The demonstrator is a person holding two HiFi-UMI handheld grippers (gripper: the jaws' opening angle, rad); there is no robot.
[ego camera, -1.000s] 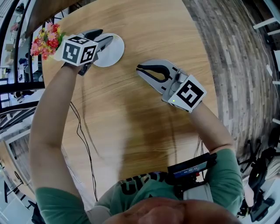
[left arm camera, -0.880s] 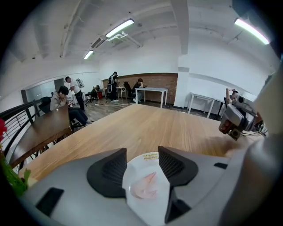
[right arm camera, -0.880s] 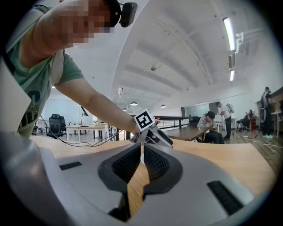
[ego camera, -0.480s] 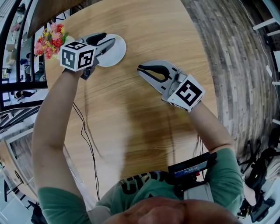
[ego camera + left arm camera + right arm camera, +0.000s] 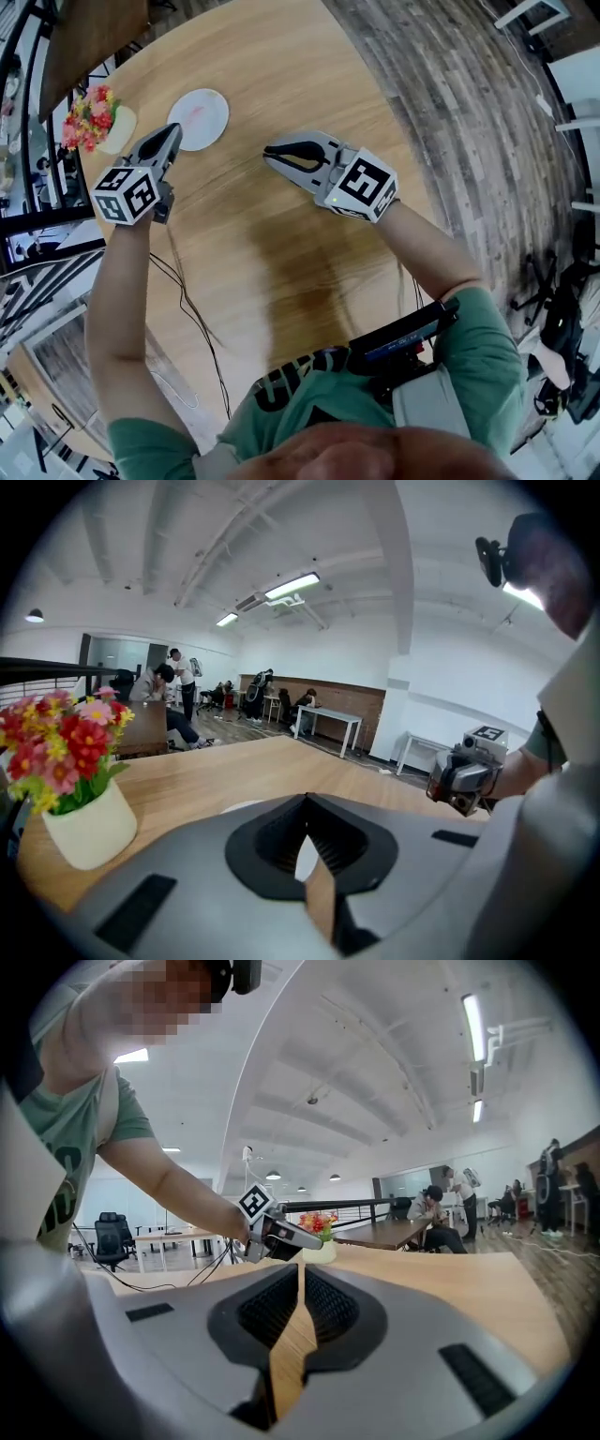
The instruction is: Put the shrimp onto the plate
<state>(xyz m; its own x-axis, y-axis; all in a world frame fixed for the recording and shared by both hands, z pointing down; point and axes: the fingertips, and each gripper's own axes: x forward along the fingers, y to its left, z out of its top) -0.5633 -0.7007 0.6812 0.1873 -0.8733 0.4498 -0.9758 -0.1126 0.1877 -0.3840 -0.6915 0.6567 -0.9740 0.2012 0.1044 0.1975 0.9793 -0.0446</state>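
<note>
A white round plate (image 5: pixel 208 129) lies on the wooden table at the far left. A small pale pink thing (image 5: pixel 192 112) lies on it, the shrimp as far as I can tell. My left gripper (image 5: pixel 173 132) hovers just short of the plate's near edge and points at it. Its jaws have just closed, with nothing between them. In the left gripper view, that gripper (image 5: pixel 305 801) shows a sliver of the plate (image 5: pixel 242 807) past its tips. My right gripper (image 5: pixel 270 151) hangs over the table's middle, to the right of the plate, shut and empty, as the right gripper view (image 5: pixel 300 1269) confirms.
A pot of red and yellow flowers (image 5: pixel 90 120) stands left of the plate, near the table's edge. A black cable (image 5: pixel 187 300) runs along the table's left side. The floor (image 5: pixel 450 103) on the right is wood planks. People sit at tables (image 5: pixel 169 691) far behind.
My left gripper has drawn back from above the plate toward me and its jaws have shut. The plate now shows whole. The right gripper has hardly moved.
</note>
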